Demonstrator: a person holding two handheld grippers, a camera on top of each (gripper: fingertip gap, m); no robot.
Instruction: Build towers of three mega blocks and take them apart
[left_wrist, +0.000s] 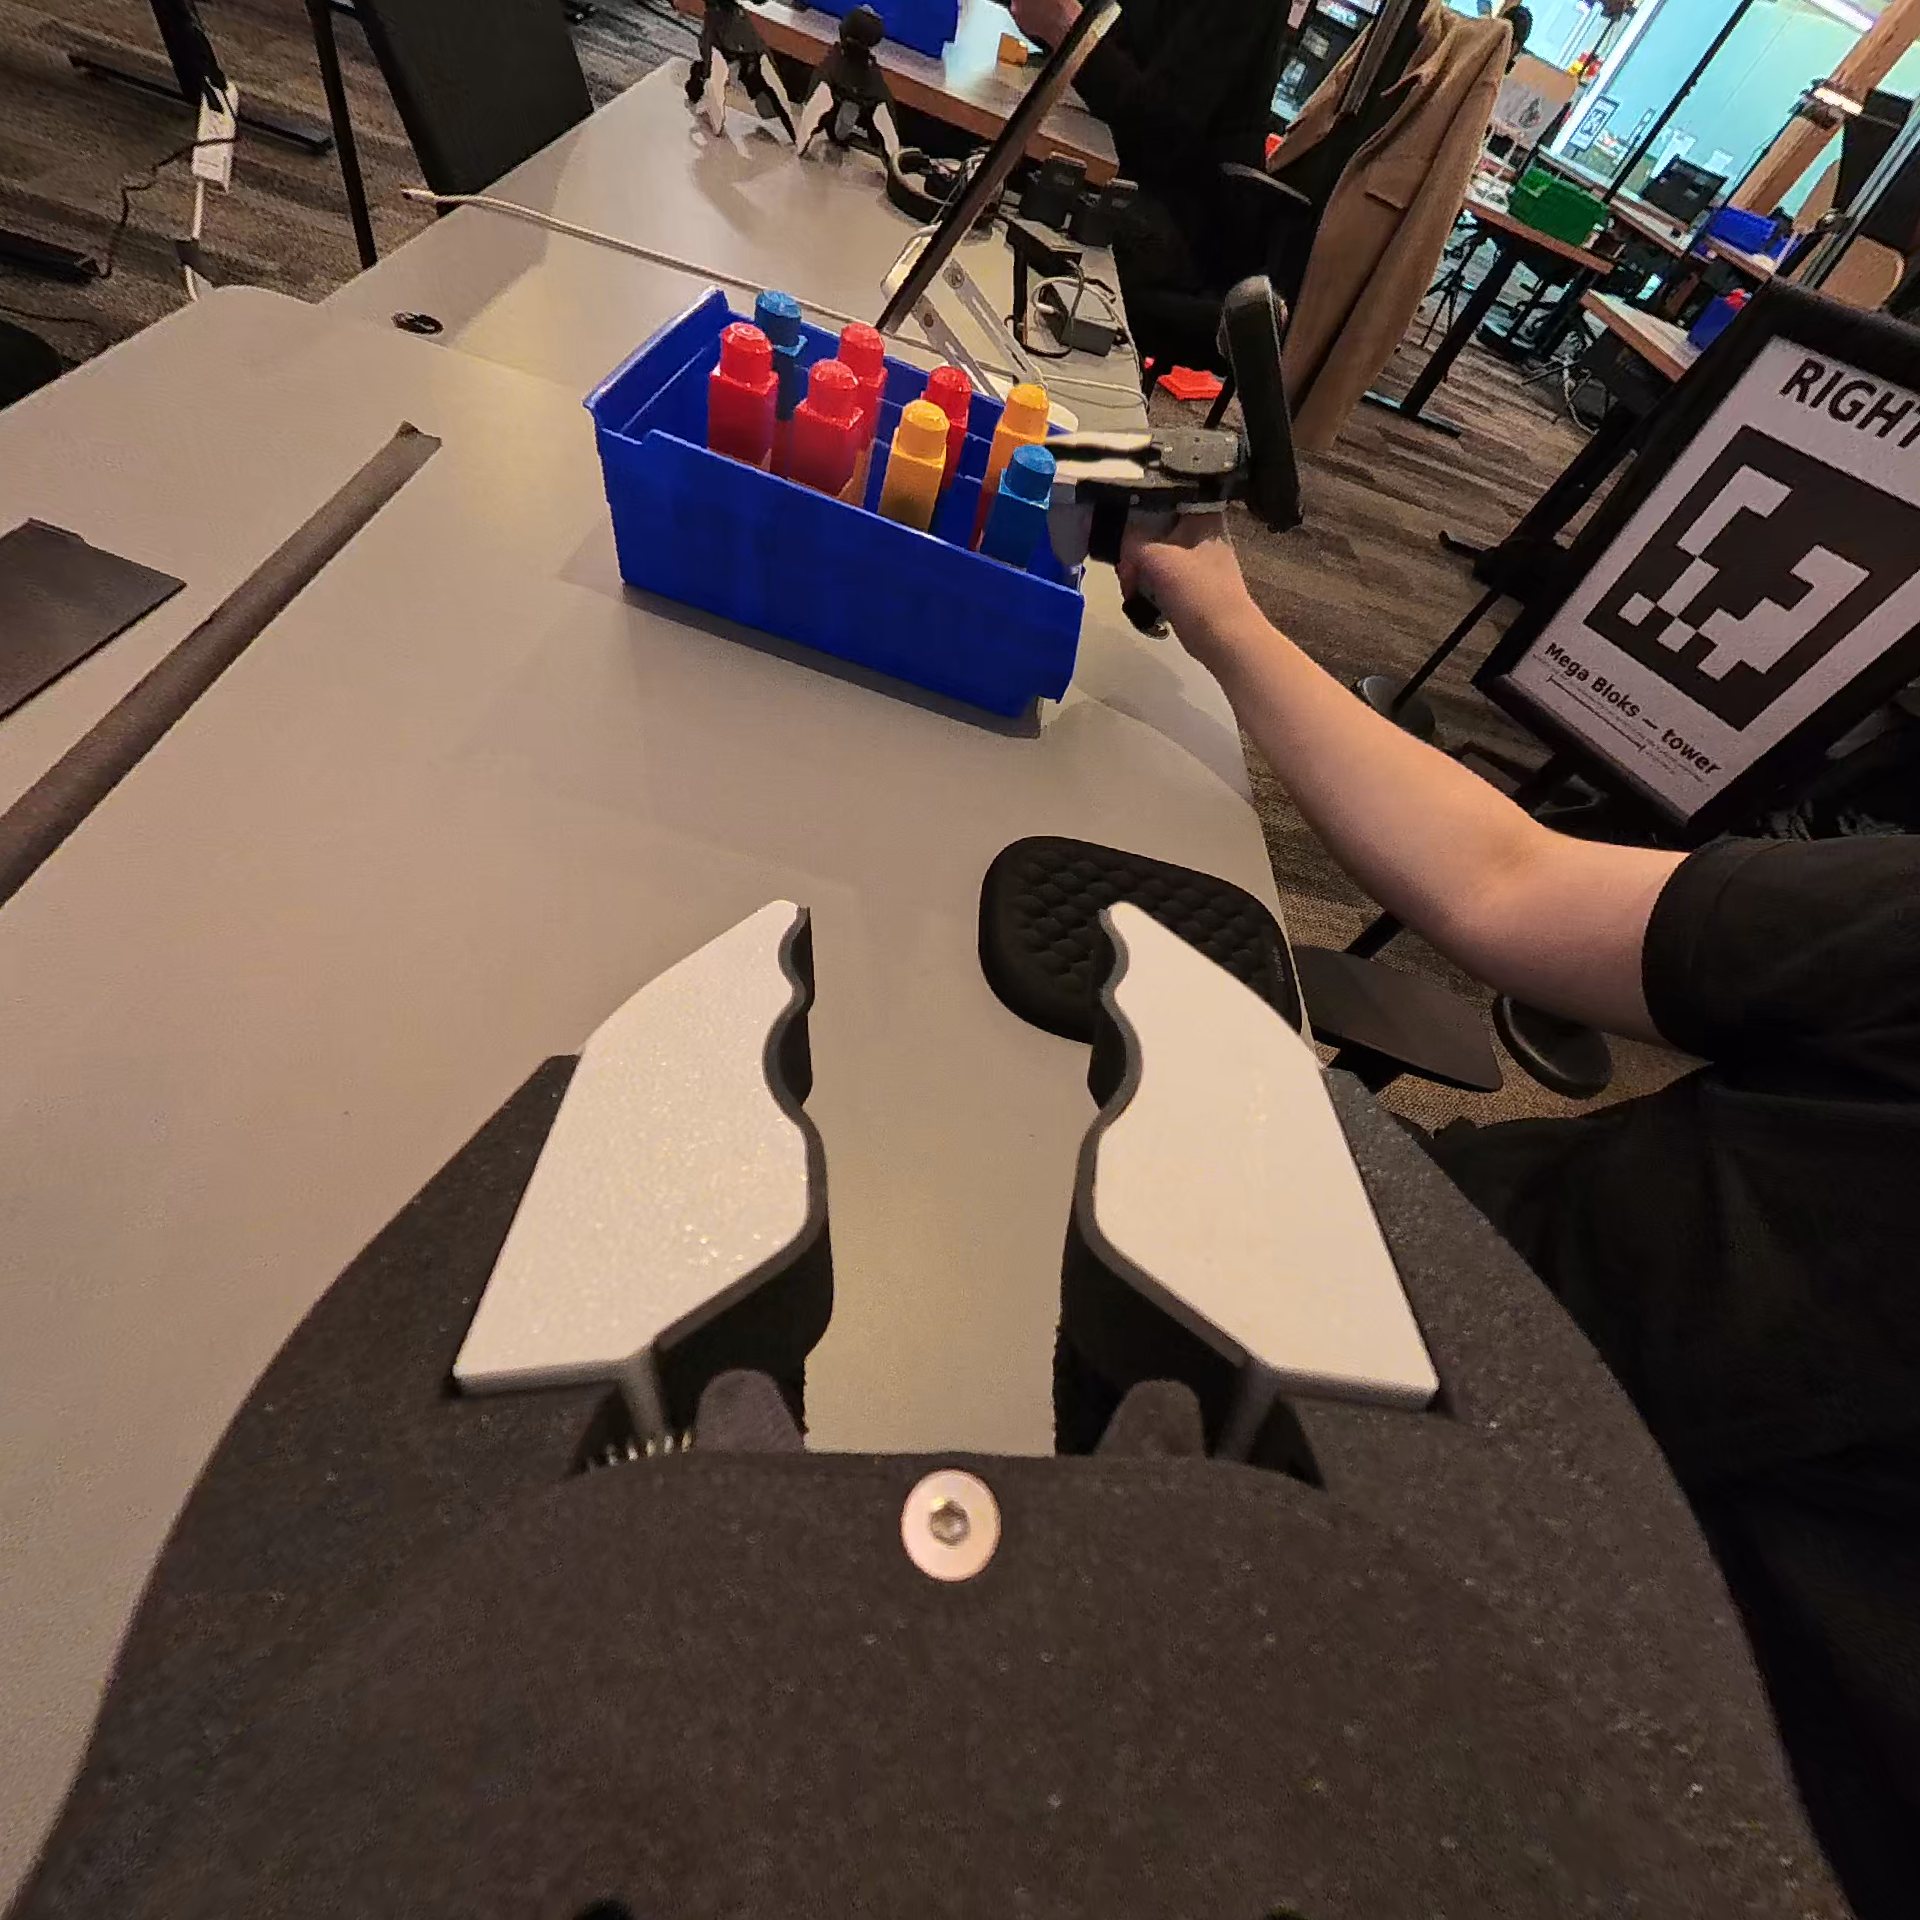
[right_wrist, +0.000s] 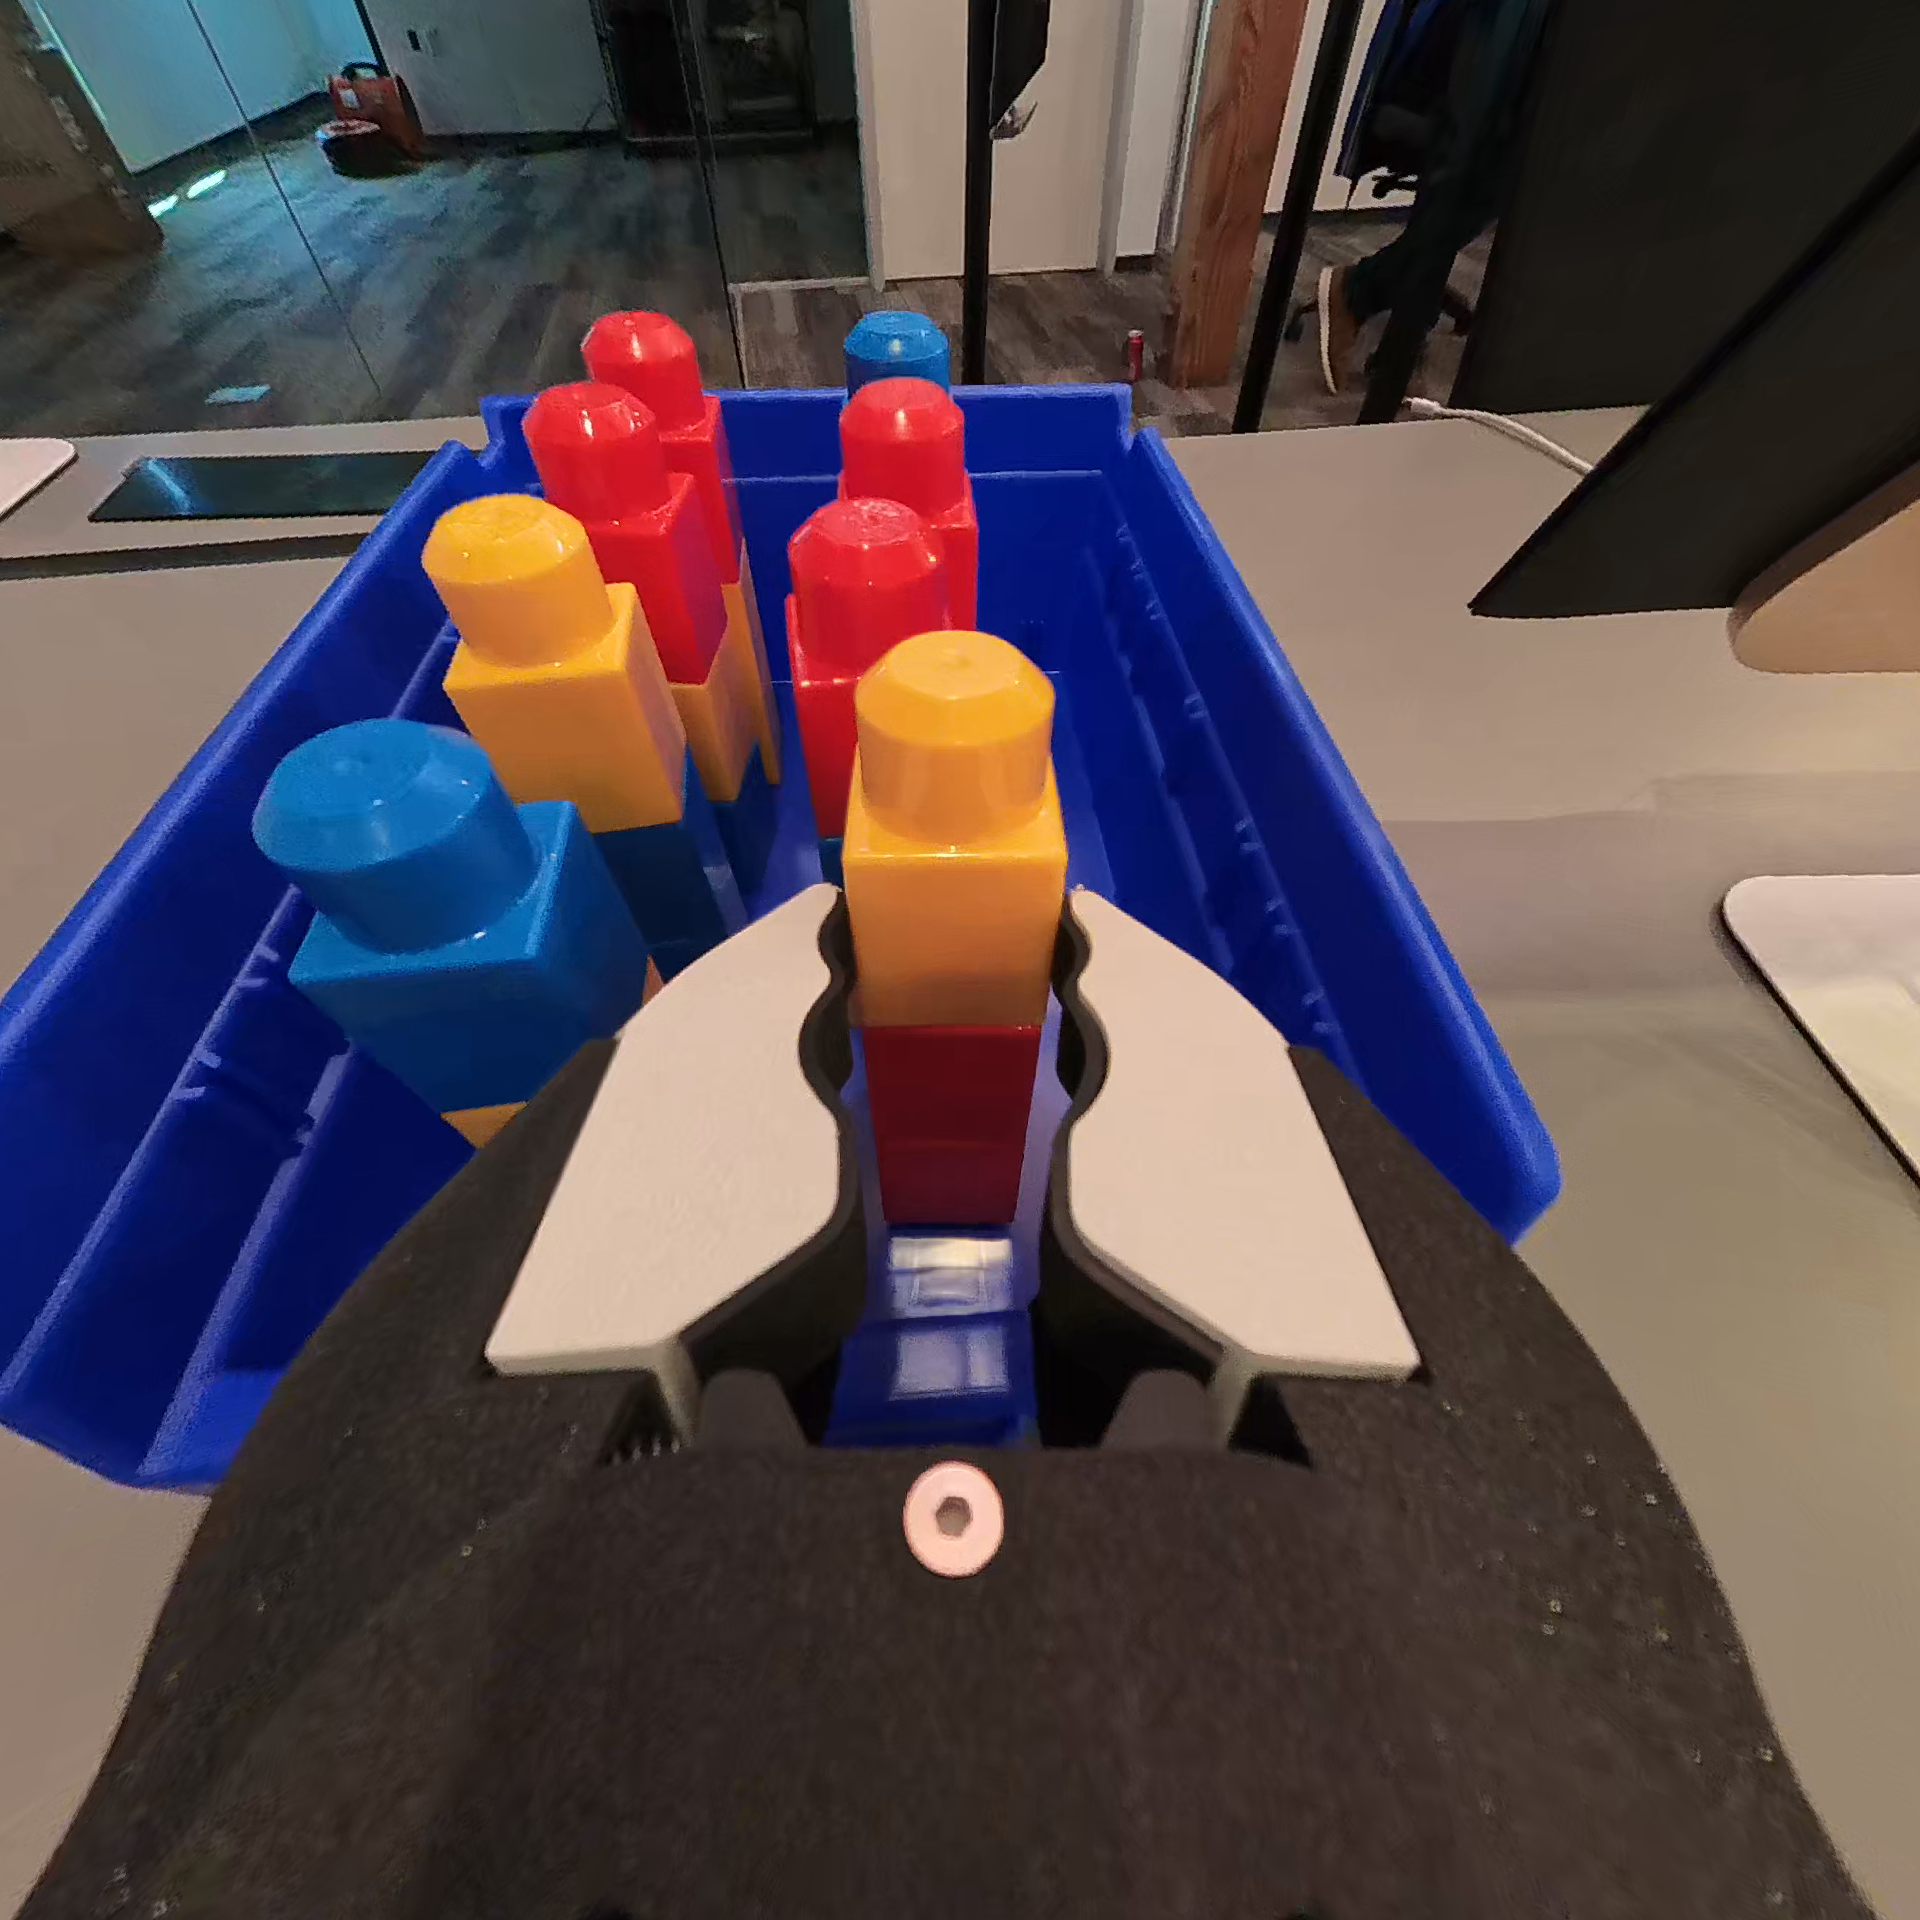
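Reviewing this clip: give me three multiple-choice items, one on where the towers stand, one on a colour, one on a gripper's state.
1. The block towers stand: A in the blue bin; B on the bare table; C on a chair.
2. The top block between the right gripper fingers is: A red; B yellow; C green.
3. The left gripper is: A shut on a block; B open and empty; C inside the bin.

A: the bin walls surround them. B: the yellow top block sits over a red one. B: only table shows between its fingers.

My gray table holds a blue bin, a black pad and a dark sheet.
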